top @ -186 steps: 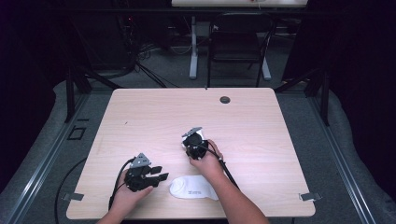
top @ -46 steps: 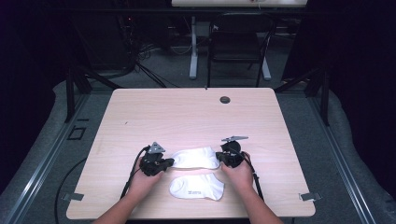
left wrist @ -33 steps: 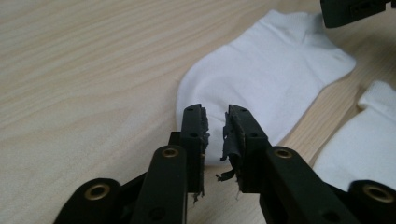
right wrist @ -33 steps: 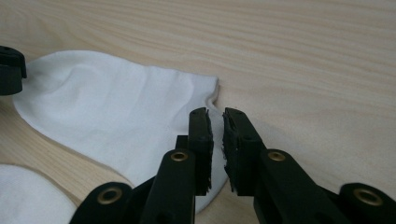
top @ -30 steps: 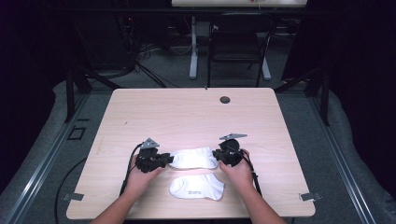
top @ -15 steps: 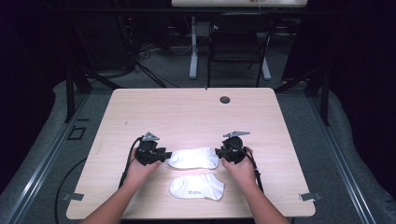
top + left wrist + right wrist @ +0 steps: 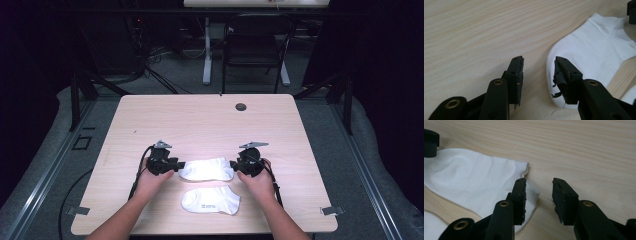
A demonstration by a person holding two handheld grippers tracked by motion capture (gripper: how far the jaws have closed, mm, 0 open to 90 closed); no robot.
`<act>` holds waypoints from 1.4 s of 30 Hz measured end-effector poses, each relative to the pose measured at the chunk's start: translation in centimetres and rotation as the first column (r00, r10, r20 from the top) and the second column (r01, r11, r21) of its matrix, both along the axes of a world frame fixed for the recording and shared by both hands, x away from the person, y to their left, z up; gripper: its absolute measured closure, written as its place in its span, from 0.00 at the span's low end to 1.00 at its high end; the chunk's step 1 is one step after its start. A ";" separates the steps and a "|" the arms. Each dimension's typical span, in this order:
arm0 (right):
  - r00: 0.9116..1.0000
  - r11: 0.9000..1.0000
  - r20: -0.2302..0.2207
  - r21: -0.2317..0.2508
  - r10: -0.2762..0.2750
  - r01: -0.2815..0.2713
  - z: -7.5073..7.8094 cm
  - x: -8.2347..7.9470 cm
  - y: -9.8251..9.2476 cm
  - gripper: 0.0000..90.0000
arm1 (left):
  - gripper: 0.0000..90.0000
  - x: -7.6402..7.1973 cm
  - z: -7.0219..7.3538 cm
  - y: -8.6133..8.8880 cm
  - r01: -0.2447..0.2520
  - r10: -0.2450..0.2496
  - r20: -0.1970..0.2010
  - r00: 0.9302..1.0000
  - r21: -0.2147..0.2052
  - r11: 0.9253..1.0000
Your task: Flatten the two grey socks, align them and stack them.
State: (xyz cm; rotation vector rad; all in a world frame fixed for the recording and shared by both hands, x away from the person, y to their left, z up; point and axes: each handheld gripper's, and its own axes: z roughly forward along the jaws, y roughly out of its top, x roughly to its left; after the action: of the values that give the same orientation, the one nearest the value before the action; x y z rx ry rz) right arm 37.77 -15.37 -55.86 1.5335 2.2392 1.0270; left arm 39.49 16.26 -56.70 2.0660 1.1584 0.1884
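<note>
Now that I have let go of the far flat white cotton sock (image 7: 206, 168), both ends of it lie loose on the pale wooden table (image 7: 200, 120), where a moment ago my tools were right against them. My left gripper (image 7: 172, 164) and right gripper (image 7: 236, 164) sit just beside its left and right ends, each with jaws spread apart and holding nothing. I think this sock is now laid out, with the second flat white cotton sock (image 7: 210, 200) near me, just apart from it.
</note>
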 end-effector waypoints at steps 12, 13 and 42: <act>0.999 0.999 -0.038 0.014 0.039 -0.039 -0.9 0.2 0.6 0.79 | 0.84 -0.1 -0.4 -0.6 0.040 -0.039 -0.014 0.999 0.036 0.999; 0.998 0.999 -0.041 -0.001 0.047 -0.047 -1.0 0.2 0.7 0.83 | 0.87 -0.1 -0.4 -0.7 0.040 -0.039 -0.016 0.999 0.037 0.999; 0.994 0.995 0.049 0.030 0.097 -0.098 2.4 -2.0 0.4 0.97 | 0.99 -2.5 2.2 -0.4 0.097 -0.097 0.044 0.994 0.000 0.995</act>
State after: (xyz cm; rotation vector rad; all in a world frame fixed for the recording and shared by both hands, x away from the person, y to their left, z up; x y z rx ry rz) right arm 35.77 -14.93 -53.44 1.4089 2.2953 1.1204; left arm 37.03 15.91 -54.54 2.1005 1.0292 0.1853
